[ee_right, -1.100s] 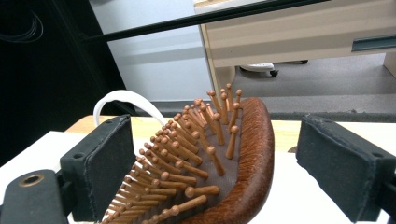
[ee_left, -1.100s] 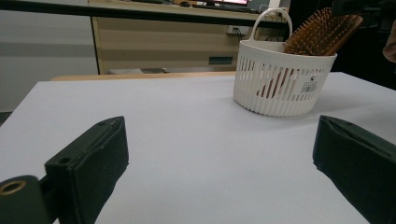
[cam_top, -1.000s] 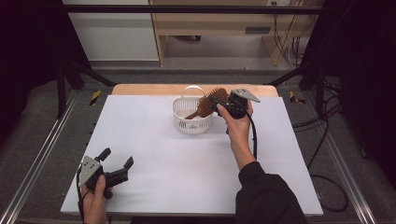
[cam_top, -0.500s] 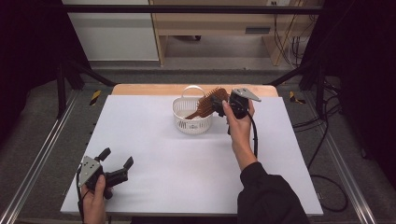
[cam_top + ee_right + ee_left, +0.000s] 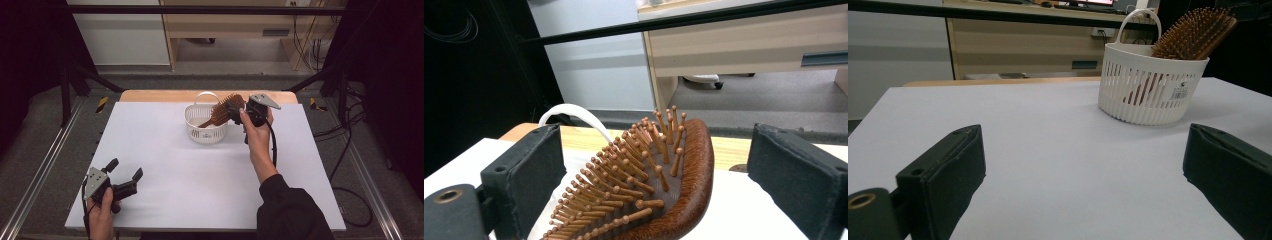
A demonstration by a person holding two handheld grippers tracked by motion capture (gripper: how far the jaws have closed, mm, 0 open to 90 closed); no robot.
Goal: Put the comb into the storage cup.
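- Right now the brush (image 5: 223,111) stands slanted in the white basket (image 5: 206,126), handle end down inside and bristle head up over the rim on the right side.
- Its long line runs from low inside the basket up toward the right gripper (image 5: 235,111), so the head points at that gripper.
- In the right gripper view the brush head (image 5: 651,192) sits between the two black jaws, bristles facing the left jaw and the smooth wooden back facing the right jaw.
- Those jaws stand wide apart and have just been opening; there is a gap on both sides, so neither one presses on the brush.
- I think the brush now rests on its own, leaning on the basket rim.
- The right hand (image 5: 256,132) is the near one, right beside the basket on its right.
- The left gripper (image 5: 124,175) is well apart, low at the near left corner of the table (image 5: 165,150), with its jaws wide apart and nothing between them.
- From the left gripper view the basket (image 5: 1148,85) is far ahead and a bit to the right, with the brush (image 5: 1193,32) sticking up out of it.
- The basket's loop handle (image 5: 206,95) stands up at the back, away from the brush head.
- To back away, the right gripper needs to slide straight off the head, or a jaw may catch the bristles and tip the brush out.
- Nothing else lies on the white table near the basket.
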